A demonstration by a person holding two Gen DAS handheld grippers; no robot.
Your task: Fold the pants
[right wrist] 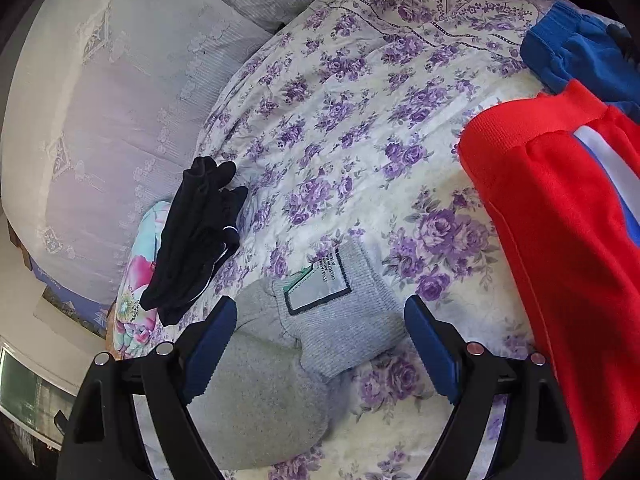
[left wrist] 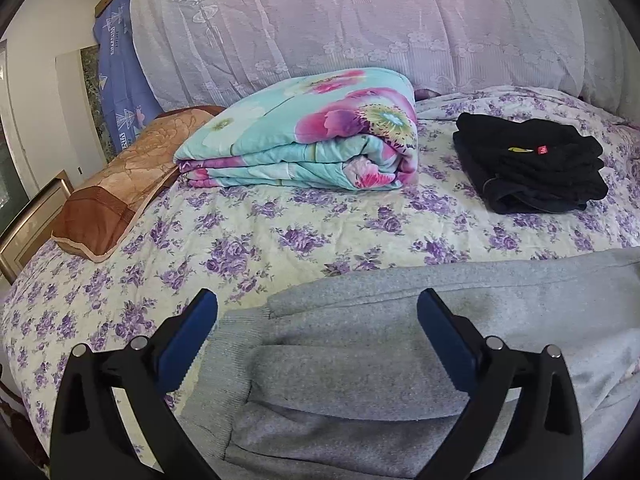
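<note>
Grey sweatpants (left wrist: 360, 344) lie folded on the flowered bedspread (left wrist: 248, 232), close under both cameras. My left gripper (left wrist: 318, 308) hovers open just above them, its blue pads well apart and touching no cloth. In the right wrist view the grey pants' ribbed waistband (right wrist: 344, 320) with a sewn label (right wrist: 320, 284) lies between the fingers of my right gripper (right wrist: 320, 320). That gripper is open too, and its pads stand clear of the fabric.
A folded turquoise flowered quilt (left wrist: 308, 140) and a brown pillow (left wrist: 120, 196) sit at the back left, a folded black garment (left wrist: 532, 164) at the back right. Red pants (right wrist: 560, 240) and a blue garment (right wrist: 580, 56) lie to the right. A lace-covered headboard (left wrist: 360, 20) rises behind.
</note>
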